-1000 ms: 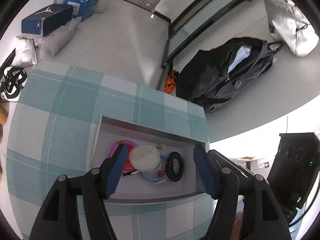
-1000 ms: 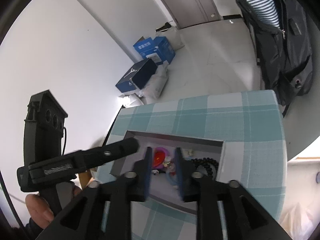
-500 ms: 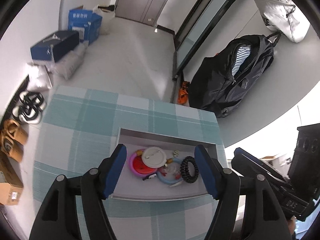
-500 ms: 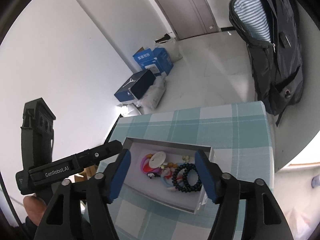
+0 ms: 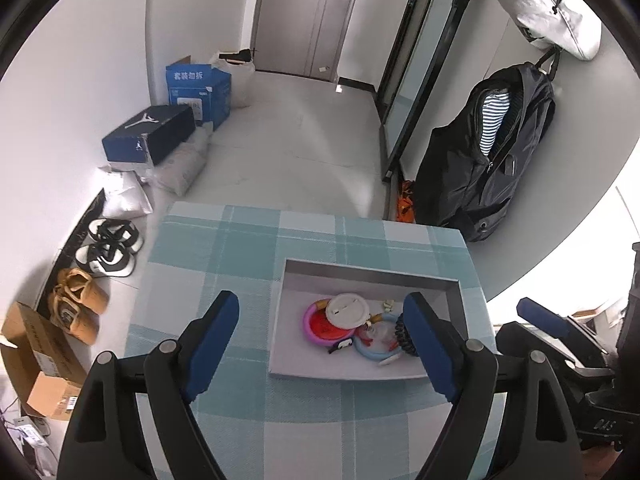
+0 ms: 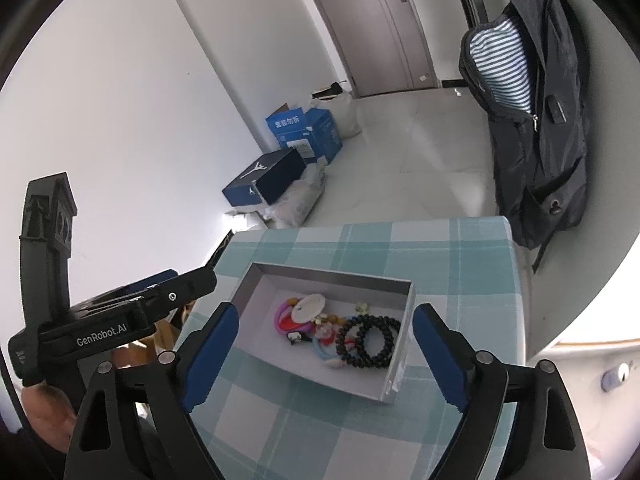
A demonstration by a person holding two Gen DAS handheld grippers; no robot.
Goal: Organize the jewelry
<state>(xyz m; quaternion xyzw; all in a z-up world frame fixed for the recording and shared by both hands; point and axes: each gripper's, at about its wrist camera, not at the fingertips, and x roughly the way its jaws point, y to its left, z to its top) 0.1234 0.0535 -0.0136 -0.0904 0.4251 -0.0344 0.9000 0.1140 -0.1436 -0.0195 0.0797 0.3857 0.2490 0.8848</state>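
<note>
table (image 5: 248, 424): teal-and-white checked cloth, holds the tray near its far right corner
tray (image 6: 400, 364): shallow grey cardboard box, open top, light and stiff – would slide on the cloth if nudged, so best not push on its walls
left gripper (image 5: 320, 344): jaws have just been opening, now wide apart, nothing between them – hovers above the tray's near left side
right gripper (image 6: 326, 354): jaws have just been opening too, wide apart and empty, framing the tray from above
jewelry pile: all lying inside the tray, bunched mid-to-right, pieces touching and overlapping
black bead bracelets (image 6: 368, 342): two loops, elastic-looking, light, beads roll – pinch across one strand at the free outer edge
pink ring (image 5: 316, 326): stiff plastic-looking hoop, half under the disc
white disc (image 5: 347, 310): flat, thin, probably slippery – take by the rim
blue ring (image 5: 374, 350): partly buried, likely to drag neighbours when lifted
small bits: too small to tell
</note>
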